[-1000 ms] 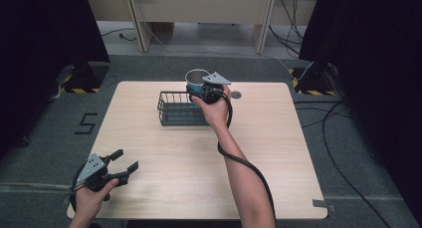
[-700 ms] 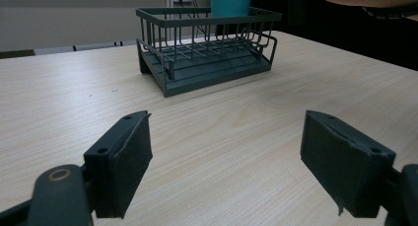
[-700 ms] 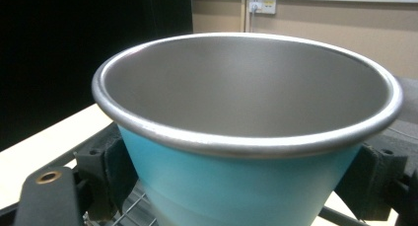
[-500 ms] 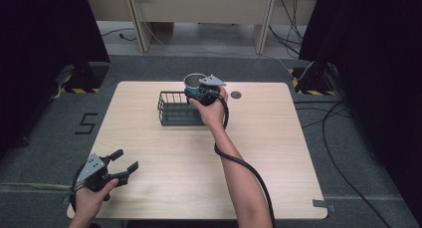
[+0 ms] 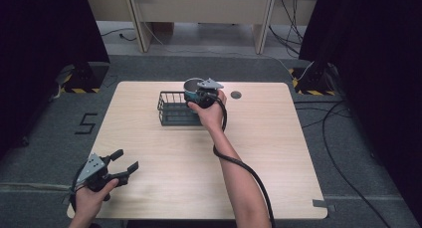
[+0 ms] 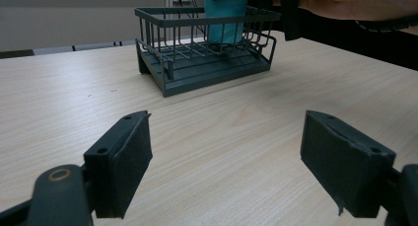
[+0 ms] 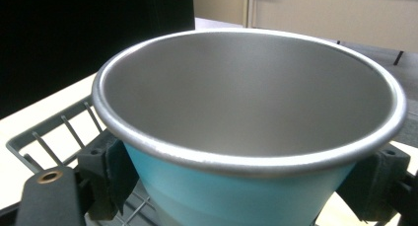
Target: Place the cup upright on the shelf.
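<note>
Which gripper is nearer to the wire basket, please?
Right. The right gripper holds the cup over the wire basket; the left gripper waits open at the table's near edge.

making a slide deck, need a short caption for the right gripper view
Right tongs clamp a blue cup with a shiny metal inside, held over a wire basket on the table.
</note>
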A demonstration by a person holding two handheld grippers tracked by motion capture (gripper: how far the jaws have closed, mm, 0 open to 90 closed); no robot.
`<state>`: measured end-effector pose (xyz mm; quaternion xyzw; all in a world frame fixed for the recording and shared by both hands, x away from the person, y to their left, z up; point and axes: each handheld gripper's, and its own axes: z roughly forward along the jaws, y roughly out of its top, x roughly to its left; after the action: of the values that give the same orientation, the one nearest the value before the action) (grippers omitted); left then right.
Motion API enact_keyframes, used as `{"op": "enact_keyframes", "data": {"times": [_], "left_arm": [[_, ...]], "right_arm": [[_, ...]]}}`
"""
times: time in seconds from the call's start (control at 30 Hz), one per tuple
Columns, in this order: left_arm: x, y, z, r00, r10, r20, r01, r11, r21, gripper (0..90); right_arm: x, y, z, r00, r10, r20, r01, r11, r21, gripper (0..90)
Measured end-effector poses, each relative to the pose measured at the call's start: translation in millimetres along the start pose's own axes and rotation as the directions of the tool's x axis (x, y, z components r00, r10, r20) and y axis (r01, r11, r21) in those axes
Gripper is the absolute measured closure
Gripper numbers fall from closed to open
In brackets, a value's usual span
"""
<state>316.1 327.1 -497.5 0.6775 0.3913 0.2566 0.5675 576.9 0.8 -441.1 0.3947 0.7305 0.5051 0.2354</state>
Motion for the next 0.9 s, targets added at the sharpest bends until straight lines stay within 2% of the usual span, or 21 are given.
{"op": "enact_keyframes", "data": {"times": [0.67,0.9], "left_arm": [[-0.8,-0.1,0.6,1.0000,0.000,0.002,0.000,1.0000,0.000,18.9],[-1.1,-0.1,0.8,1.0000,0.000,0.003,0.000,1.0000,0.002,18.9]], "right_arm": [[4.1,-8.1,1.1,0.9998,-0.016,0.006,0.016,1.000,0.014,14.8],[6.7,-8.0,-4.0,0.9999,0.002,0.016,-0.002,1.000,0.004,14.9]]}}
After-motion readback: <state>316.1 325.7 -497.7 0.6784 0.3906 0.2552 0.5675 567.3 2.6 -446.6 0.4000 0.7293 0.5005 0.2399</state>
